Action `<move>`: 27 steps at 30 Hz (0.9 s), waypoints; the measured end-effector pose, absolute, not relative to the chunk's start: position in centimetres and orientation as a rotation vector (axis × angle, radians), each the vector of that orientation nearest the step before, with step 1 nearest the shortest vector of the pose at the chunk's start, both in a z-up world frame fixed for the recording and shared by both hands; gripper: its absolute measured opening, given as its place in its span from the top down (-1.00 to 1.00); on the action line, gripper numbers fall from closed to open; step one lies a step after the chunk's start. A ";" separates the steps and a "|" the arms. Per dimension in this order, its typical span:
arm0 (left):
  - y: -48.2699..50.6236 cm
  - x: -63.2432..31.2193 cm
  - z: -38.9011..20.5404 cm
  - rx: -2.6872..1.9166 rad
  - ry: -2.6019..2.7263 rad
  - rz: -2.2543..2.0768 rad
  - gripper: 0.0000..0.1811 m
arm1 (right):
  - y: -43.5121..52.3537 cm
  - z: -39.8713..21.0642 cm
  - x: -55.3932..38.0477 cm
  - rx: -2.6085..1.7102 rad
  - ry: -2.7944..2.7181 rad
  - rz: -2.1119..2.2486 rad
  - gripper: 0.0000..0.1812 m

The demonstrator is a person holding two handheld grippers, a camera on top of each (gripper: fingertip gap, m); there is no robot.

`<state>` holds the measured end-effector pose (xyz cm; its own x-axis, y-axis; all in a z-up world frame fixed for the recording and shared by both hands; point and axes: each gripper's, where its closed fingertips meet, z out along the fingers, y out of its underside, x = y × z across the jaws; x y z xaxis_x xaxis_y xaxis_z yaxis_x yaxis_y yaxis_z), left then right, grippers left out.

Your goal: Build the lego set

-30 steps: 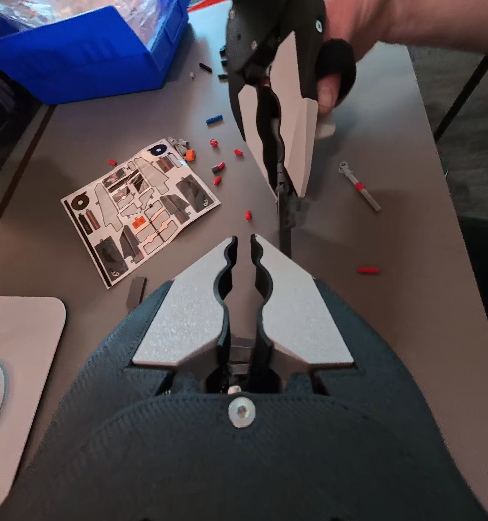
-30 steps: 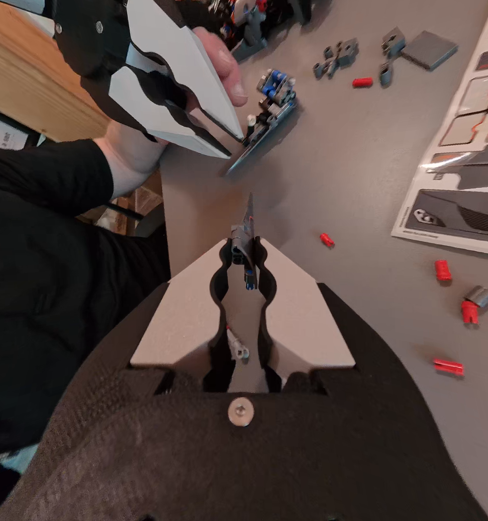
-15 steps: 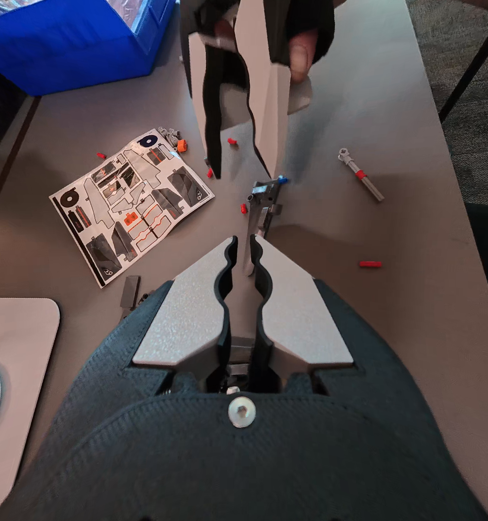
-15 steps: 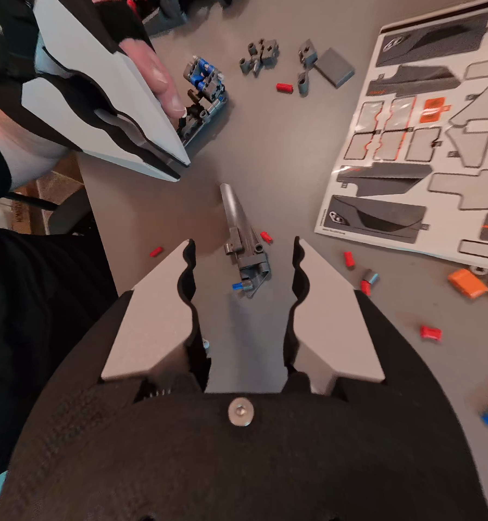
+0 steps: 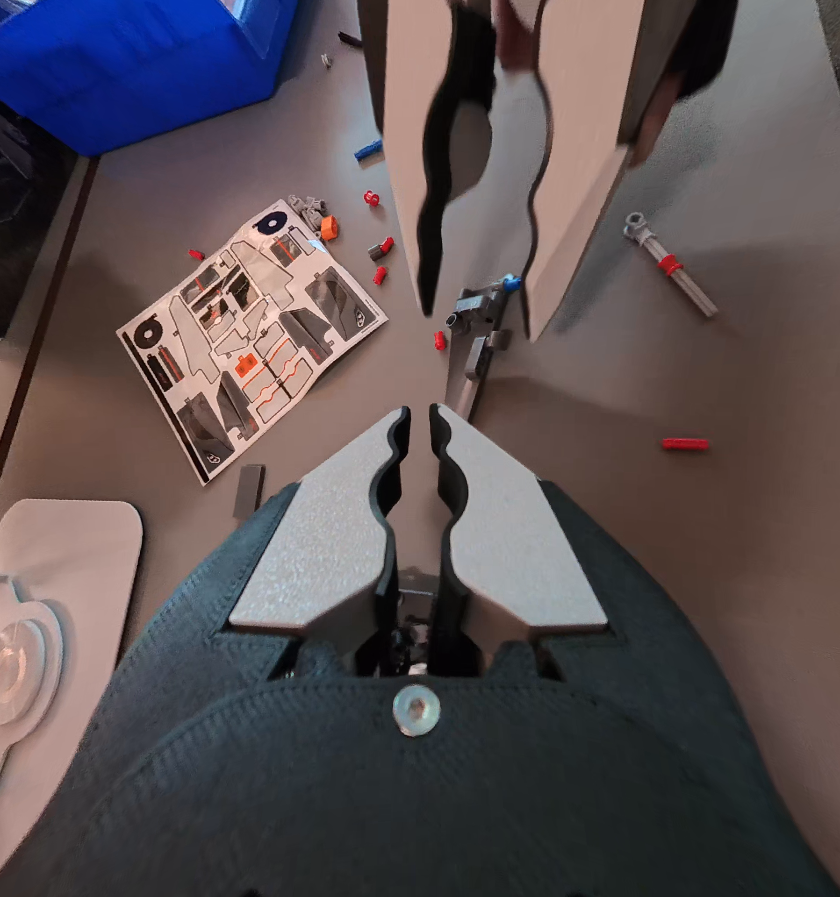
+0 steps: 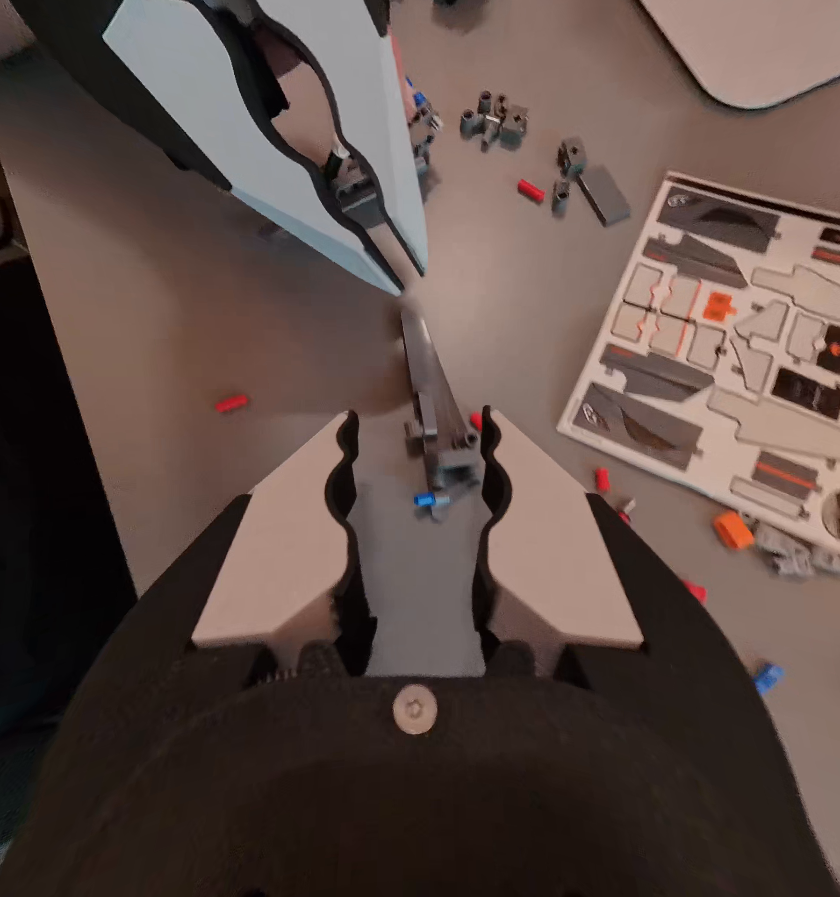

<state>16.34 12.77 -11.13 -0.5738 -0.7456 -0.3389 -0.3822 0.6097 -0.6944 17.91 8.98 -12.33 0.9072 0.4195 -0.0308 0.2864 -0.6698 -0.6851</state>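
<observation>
The grey lego piece lies on the table between the right gripper fingers — spread wide, holding nothing. The left gripper, almost closed and empty, is near its thin tip. A crooked pinch might flick it away — red pin beside it too.

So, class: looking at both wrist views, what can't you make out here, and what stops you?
- Left wrist view: blue bin cut off by the top edge; contents unclear.
- Left wrist view: grey lego assembly, its near tip hidden behind the left gripper fingers.
- Right wrist view: small grey pieces beside the sticker sheet, blurred.
</observation>
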 end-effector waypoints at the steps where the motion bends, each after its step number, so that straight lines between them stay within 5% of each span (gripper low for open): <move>1: 12.9 16.4 -11.0 -0.885 2.201 -0.759 0.95 | 9.6 -12.6 17.4 -2.339 -0.509 0.254 0.53; 11: 13.0 16.3 -10.3 -0.882 2.167 -0.798 0.95 | 11.0 -15.2 15.1 -2.414 -0.545 0.420 0.41; 16: 12.6 16.3 -10.4 -0.867 2.173 -0.789 0.95 | 8.5 -15.2 14.6 -2.437 -0.699 0.440 0.57; 27: 12.8 16.9 -10.0 -0.879 2.118 -0.808 0.96 | 6.5 -8.3 18.0 -2.121 -0.531 0.301 0.40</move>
<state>16.85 12.79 -9.96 -0.5280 -0.7707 -0.3567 -0.3371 0.5757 -0.7449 17.96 6.46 -8.30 0.8781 0.4783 -0.0155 0.2587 -0.5017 -0.8255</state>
